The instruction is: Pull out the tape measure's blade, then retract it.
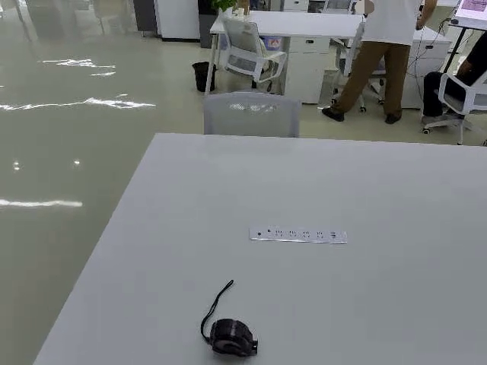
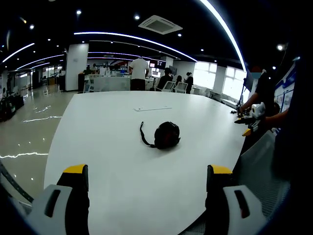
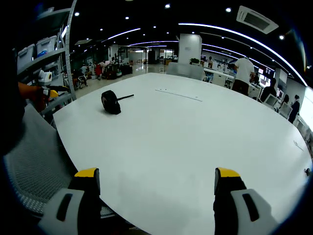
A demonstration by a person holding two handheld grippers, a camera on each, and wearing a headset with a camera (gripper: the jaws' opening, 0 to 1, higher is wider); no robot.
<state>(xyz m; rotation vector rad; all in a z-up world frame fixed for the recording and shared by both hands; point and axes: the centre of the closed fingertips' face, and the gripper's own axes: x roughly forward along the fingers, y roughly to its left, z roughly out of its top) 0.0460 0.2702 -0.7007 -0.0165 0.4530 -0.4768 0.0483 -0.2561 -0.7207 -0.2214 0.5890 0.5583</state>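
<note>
Two spread tools: L tool (image 2: pixel 147 170), R tool (image 3: pixel 156 172), tape measure (image 1: pixel 232 337) well ahead.

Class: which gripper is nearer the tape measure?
Left. The left gripper faces the tape measure straight ahead; the right gripper is farther, with it off to its left.

surface: white table (image 1: pixel 380 198) | on it: black tape measure (image 1: pixel 232 338) near edge; socket strip (image 1: pixel 298 236) mid-table

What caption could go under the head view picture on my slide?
Black tape measure, blade in, lying with its strap on a white table, near a socket strip.
</note>
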